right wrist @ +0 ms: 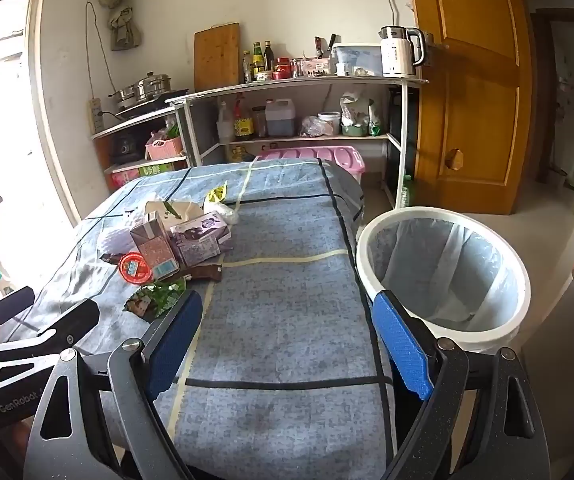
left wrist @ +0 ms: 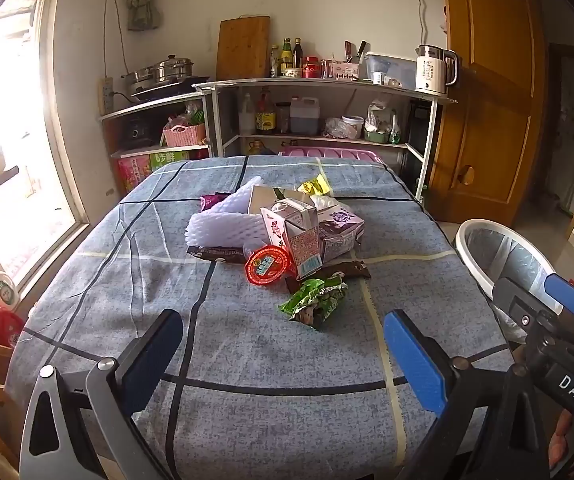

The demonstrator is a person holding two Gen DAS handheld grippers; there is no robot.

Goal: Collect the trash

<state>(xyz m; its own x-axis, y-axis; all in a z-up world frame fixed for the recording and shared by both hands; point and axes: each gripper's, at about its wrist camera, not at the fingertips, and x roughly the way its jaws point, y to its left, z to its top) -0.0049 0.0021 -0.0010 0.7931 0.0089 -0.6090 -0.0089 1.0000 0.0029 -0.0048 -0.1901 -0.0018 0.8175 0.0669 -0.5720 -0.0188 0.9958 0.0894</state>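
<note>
Since both grippers hang over the near end of the table with nothing in them, the work at hand looks like choosing the first piece from the pile. The left gripper (left wrist: 283,356) has its blue pads spread wide, and the right gripper (right wrist: 283,344) is spread just as wide above bare cloth. All the trash sits heaped mid-table on the blue checked tablecloth (left wrist: 247,360): a green crumpled wrapper (left wrist: 314,301) lies nearest, with a red-lidded cup (left wrist: 267,266) just behind it, then a leaning milk carton (left wrist: 295,236), a white foam net (left wrist: 223,222) and a brown wrapper (left wrist: 347,270) around them. The white lined bin (right wrist: 445,268) stands off the table's right edge, close to the right gripper.

I would start with the green wrapper, since it lies apart from the heap and taking it should not topple the carton. It is thin and flat, so the pads ought to straddle a raised fold and come low before closing, without snagging the cloth.
</note>
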